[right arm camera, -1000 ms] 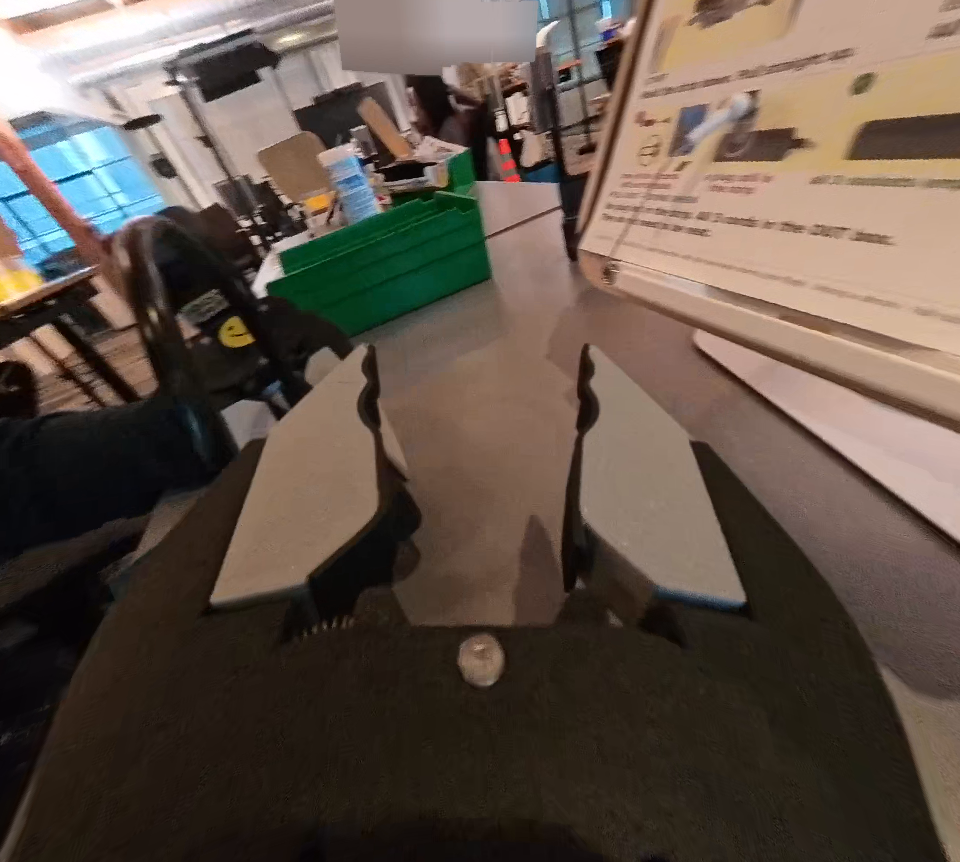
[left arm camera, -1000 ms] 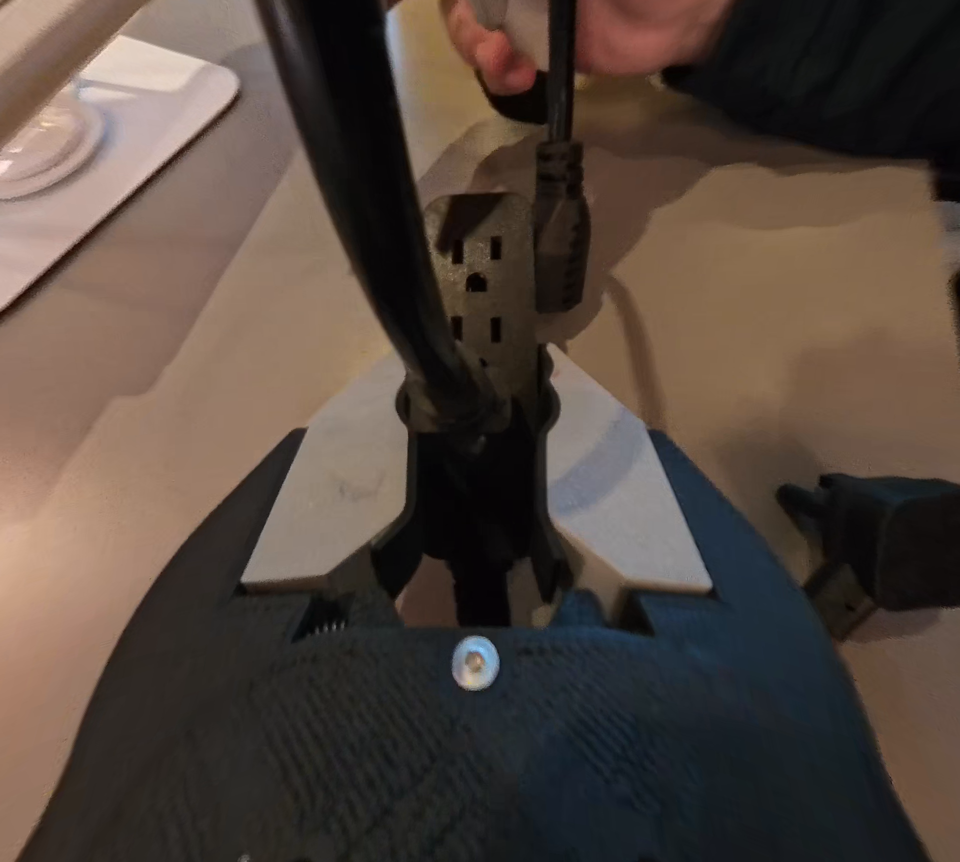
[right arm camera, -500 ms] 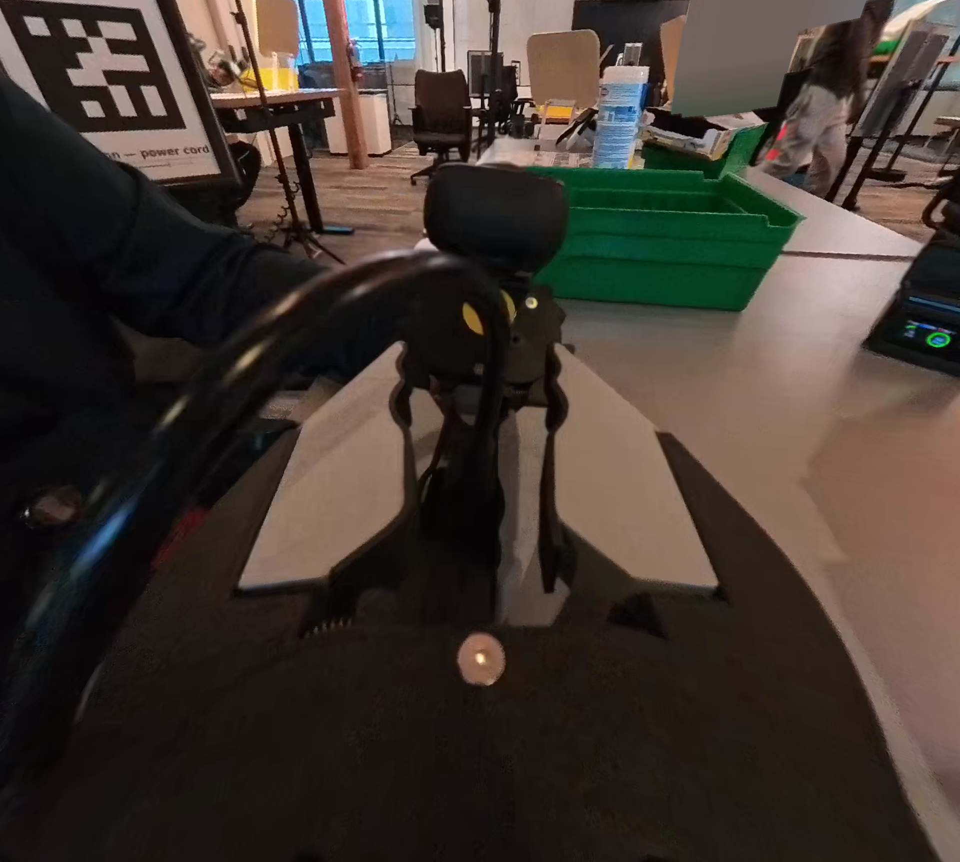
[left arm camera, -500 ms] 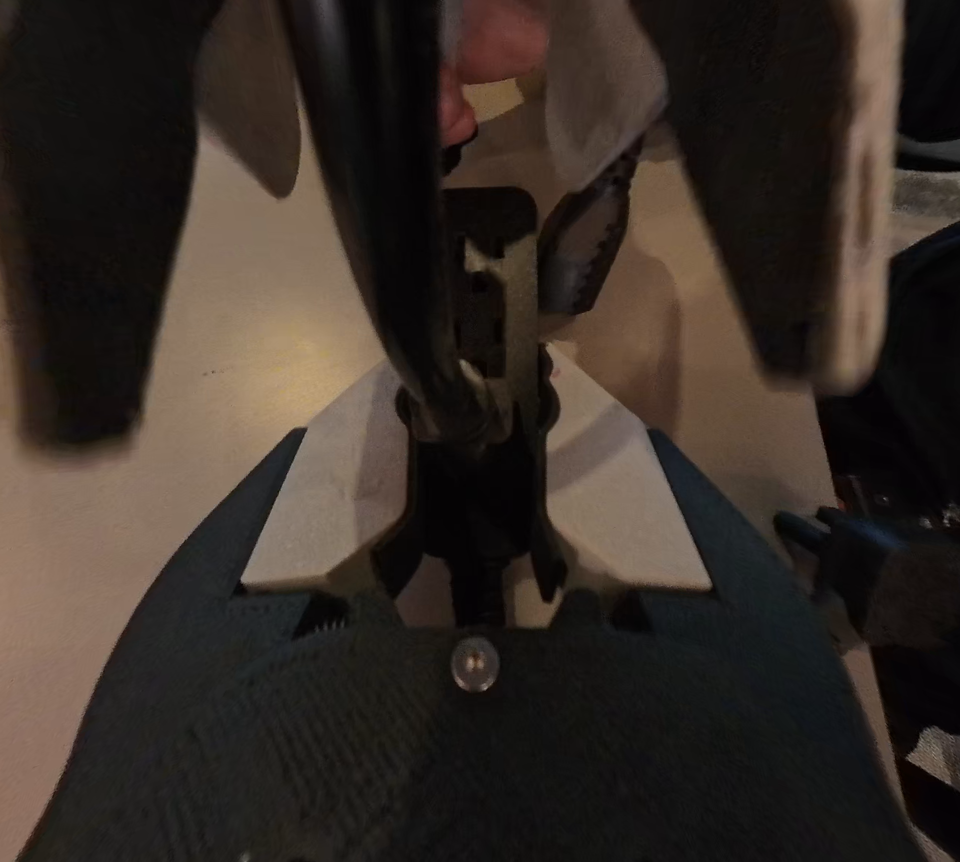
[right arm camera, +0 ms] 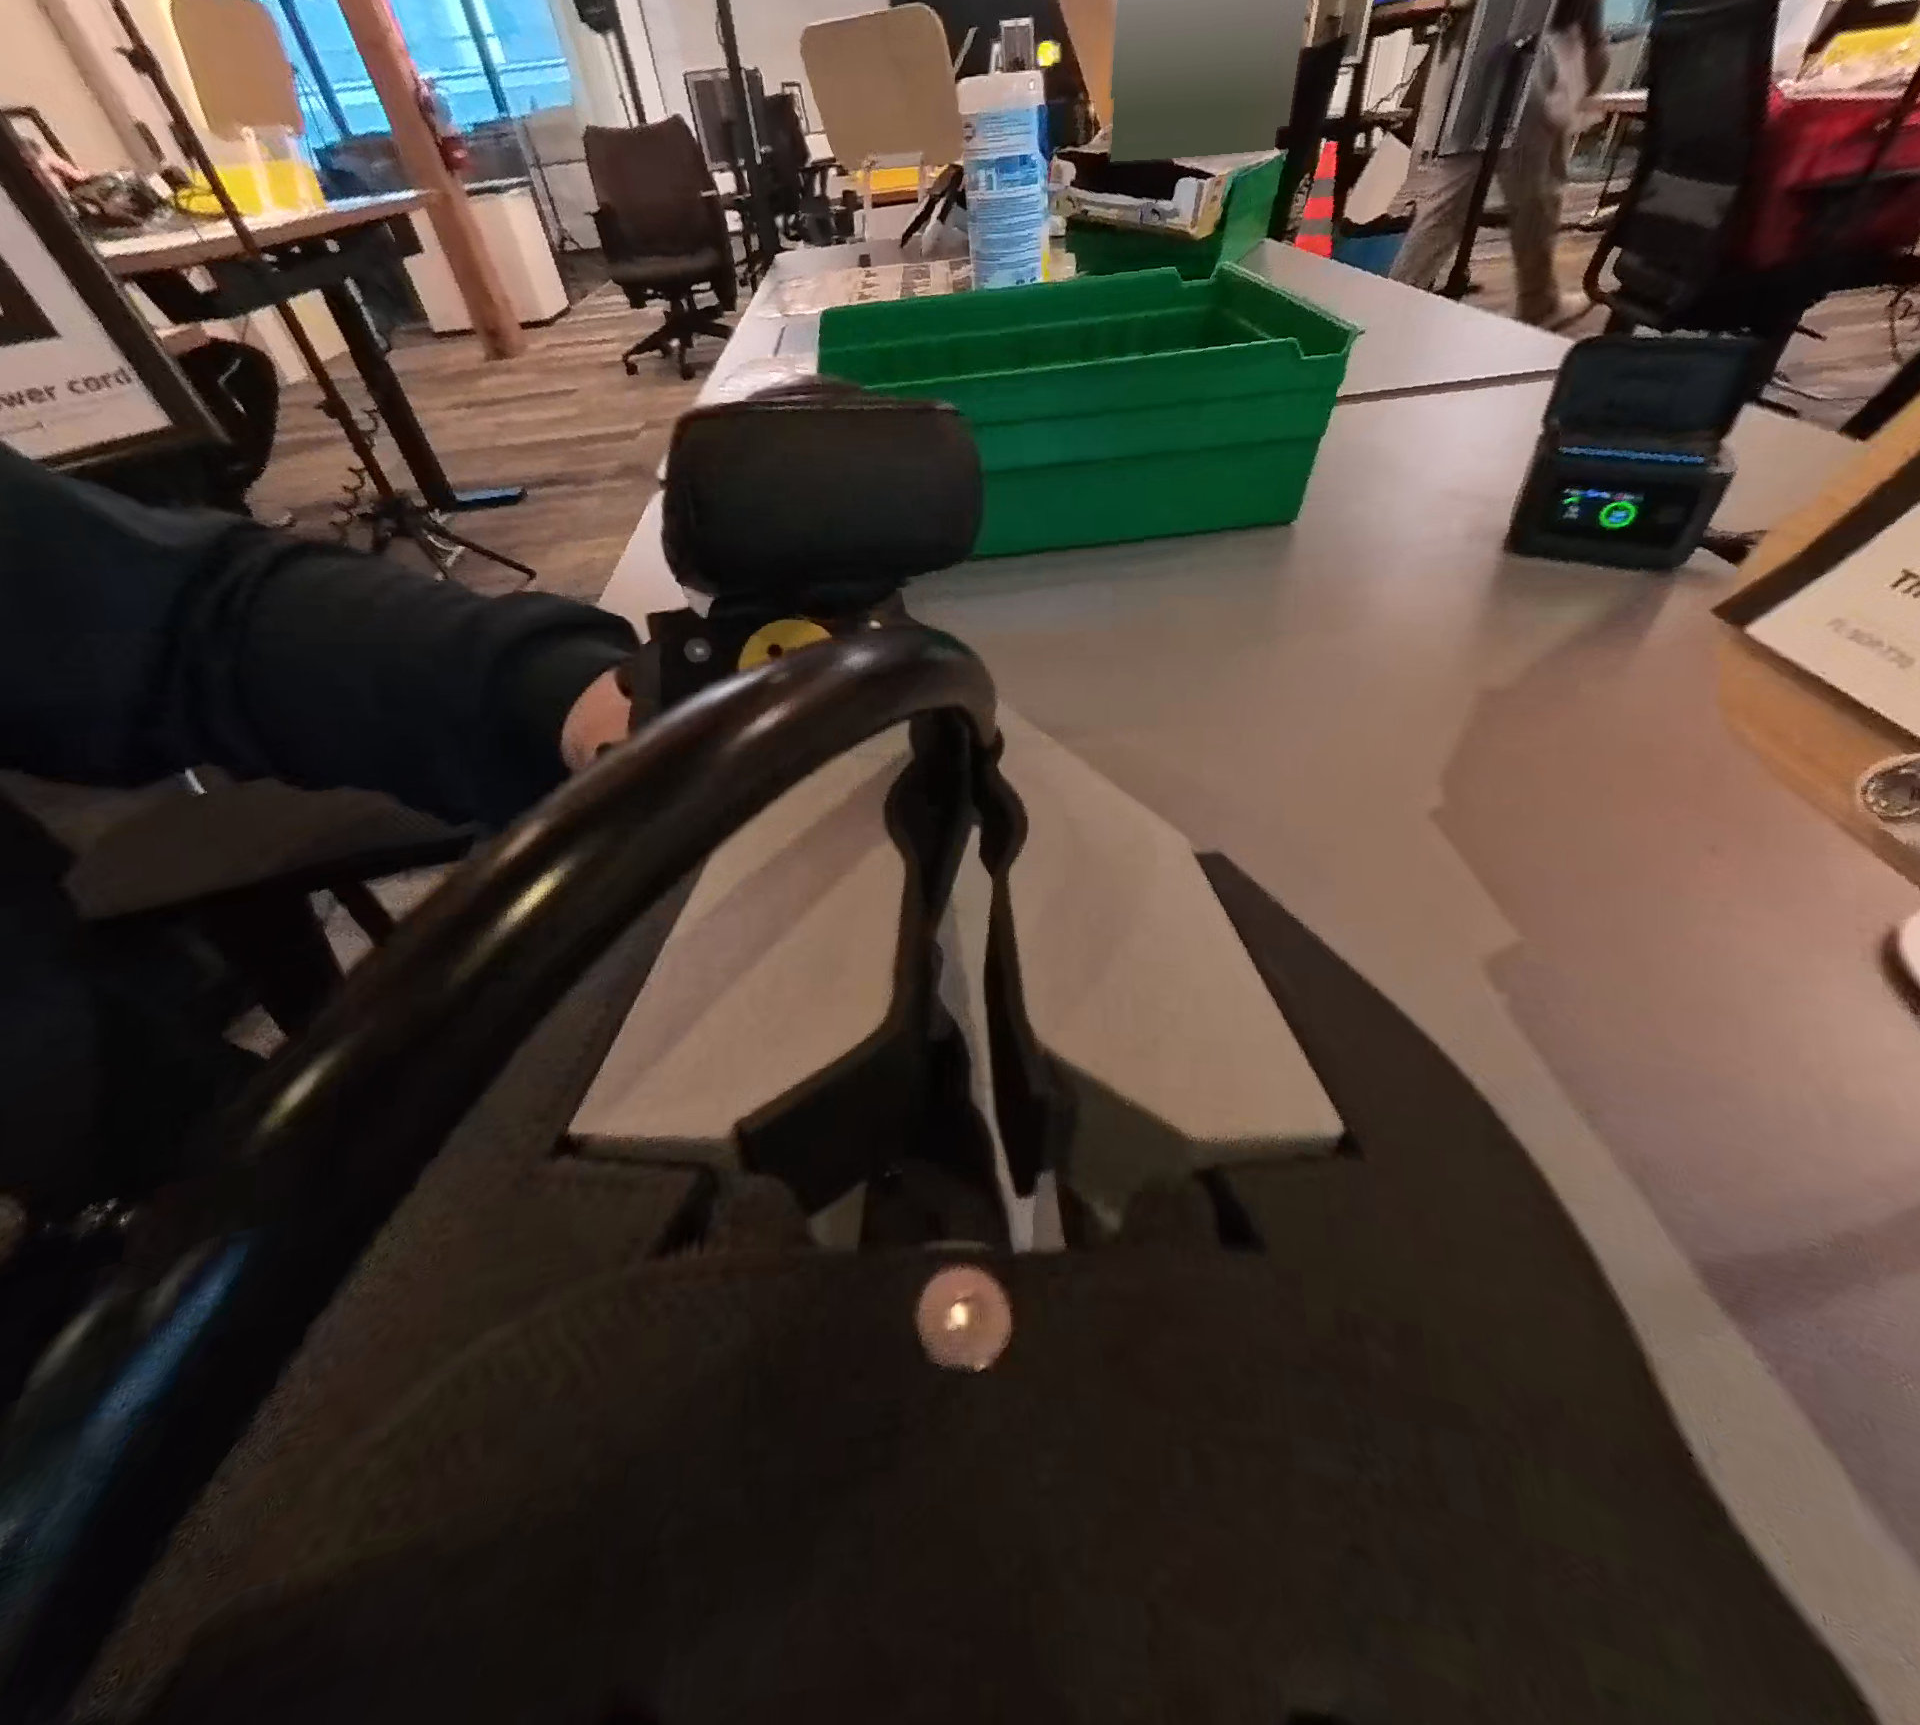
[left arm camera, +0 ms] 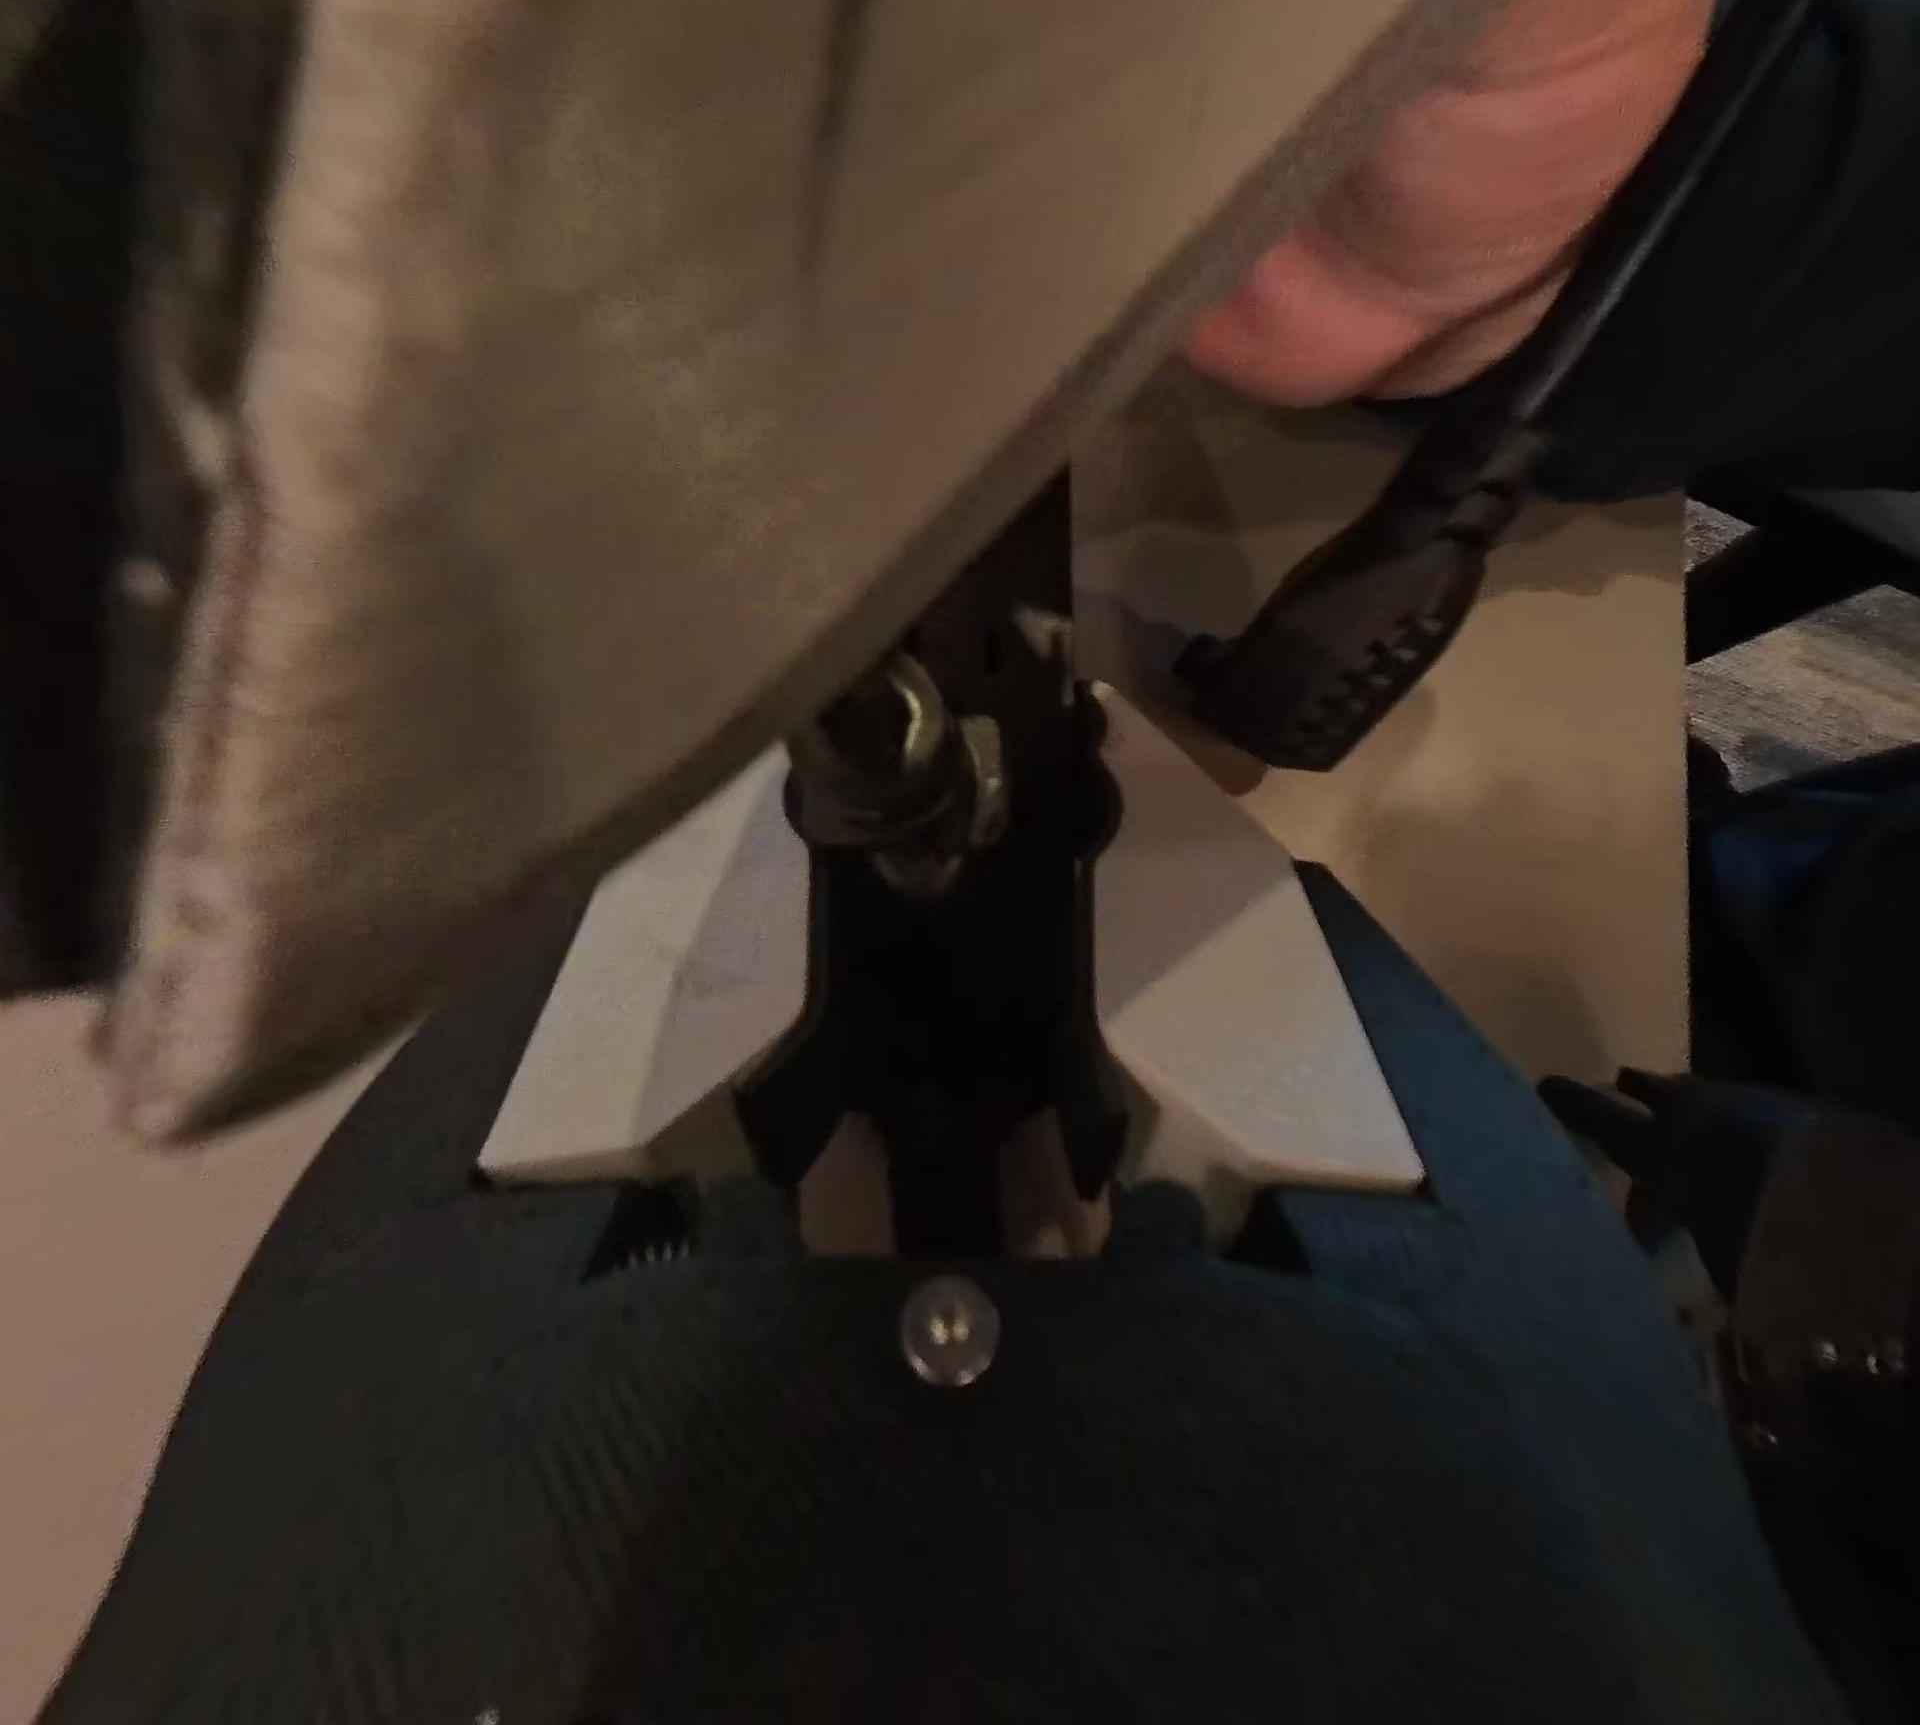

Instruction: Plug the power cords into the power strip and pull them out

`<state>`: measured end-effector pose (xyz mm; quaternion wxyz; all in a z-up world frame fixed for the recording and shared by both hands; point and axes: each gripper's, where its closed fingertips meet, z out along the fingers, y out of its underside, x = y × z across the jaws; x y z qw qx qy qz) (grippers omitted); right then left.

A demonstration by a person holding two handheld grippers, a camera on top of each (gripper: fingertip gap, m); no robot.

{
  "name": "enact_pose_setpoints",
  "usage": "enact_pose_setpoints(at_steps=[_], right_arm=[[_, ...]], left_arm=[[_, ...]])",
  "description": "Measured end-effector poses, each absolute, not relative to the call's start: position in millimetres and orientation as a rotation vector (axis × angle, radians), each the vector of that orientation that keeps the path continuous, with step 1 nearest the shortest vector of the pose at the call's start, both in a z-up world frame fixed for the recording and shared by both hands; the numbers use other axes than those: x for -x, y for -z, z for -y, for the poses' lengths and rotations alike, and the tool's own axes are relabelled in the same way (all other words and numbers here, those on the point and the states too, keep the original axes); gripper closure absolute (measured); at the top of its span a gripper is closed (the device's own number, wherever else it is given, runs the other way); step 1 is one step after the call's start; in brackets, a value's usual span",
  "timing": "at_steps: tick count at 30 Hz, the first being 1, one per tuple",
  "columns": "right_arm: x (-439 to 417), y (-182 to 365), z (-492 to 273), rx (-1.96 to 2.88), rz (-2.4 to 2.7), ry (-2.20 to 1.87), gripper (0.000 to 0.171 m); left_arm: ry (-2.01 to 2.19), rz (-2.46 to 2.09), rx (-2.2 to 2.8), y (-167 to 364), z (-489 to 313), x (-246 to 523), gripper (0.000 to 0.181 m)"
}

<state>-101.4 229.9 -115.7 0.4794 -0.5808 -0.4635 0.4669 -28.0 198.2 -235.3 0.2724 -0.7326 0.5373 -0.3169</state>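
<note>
In the left wrist view my left gripper (left arm camera: 948, 828) is shut on the near end of the black power strip (left arm camera: 1027, 579). Brass prongs of the thick cord's plug (left arm camera: 920, 740) show right at its fingertips, by the strip's face. My right gripper's grey finger (left arm camera: 623, 325), blurred, crosses most of the view above it. A second black plug (left arm camera: 1340, 667) on a thin cord hangs tilted to the right of the strip. In the right wrist view my right gripper (right arm camera: 951, 745) is shut on the thick black cord (right arm camera: 665, 802), which arcs off to the left.
A hand (left arm camera: 1455, 200) shows at upper right. A black adapter (left arm camera: 1808, 1260) lies at the table's right edge. In the right wrist view a green bin (right arm camera: 1091, 439), a small black power unit (right arm camera: 1621, 470) and a framed sign (right arm camera: 1829, 626) stand on the grey table (right arm camera: 1299, 688).
My right gripper swung round from the sign, closed on the thick cord and came in close over the left gripper. The plug's brass prongs now show. The thin cord's plug has tilted away to the right.
</note>
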Motion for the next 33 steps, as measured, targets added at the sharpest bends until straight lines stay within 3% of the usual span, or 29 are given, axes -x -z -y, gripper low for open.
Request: enact_pose_setpoints(at_steps=[16, 33], right_arm=[[96.9, 91.5, -251.5, 1.413, 0.814, -1.289, 0.171], [91.2, 79.4, -231.1, 1.267, 1.012, -1.258, 0.171]], left_arm=[[0.821, -1.312, 1.982, 228.4, -213.4, 28.4, 0.138], [0.904, -1.357, 1.834, 210.8, -209.4, 37.2, 0.138]])
